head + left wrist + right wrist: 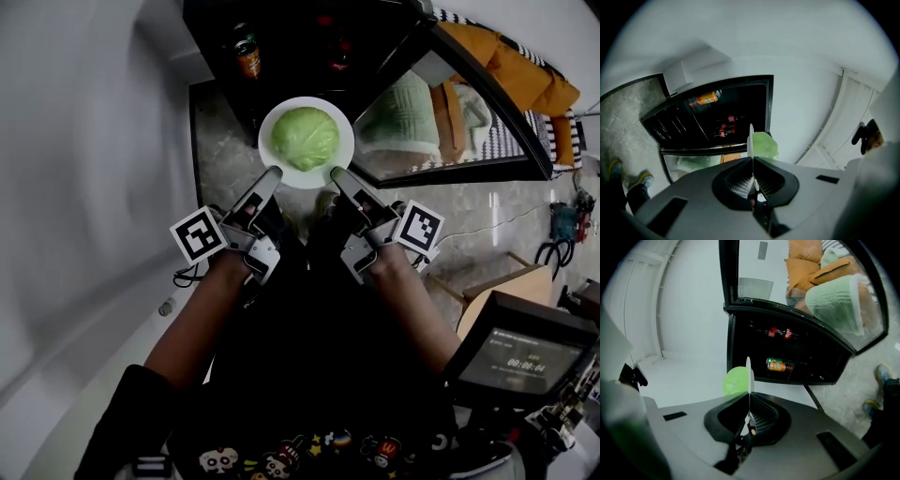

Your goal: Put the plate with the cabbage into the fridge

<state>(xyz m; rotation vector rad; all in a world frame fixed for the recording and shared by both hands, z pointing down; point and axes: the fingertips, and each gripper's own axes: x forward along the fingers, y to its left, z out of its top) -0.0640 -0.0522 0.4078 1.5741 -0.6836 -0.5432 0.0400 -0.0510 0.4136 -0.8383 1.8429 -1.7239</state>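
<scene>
The left tool and the right tool both grip the white plate by its near rim, 1 at each side, and hold it in the air. The cabbage – a pale green, rounded head – sits in the middle of the plate, apart from both tools.

In the left gripper view the jaws of the left tool are pressed narrow on the plate's rim; the plate shows edge-on as a thin white line rising from between them, with the cabbage just to its right. The right gripper view mirrors this: the right tool is clamped on the rim, the plate stands as a thin line, and the cabbage bulges to its left.

The plate is held just in front of the open fridge, over the marbled floor – not on a shelf. The fridge's inside is dark. An orange can lies on a shelf there, and 2 red bottles lie on another shelf. The glass door stands swung open to the right, with orange and green cushions showing in it.

Each tool carries a marker cube near the wrist. A shoe shows on the floor at the right gripper view's edge.
</scene>
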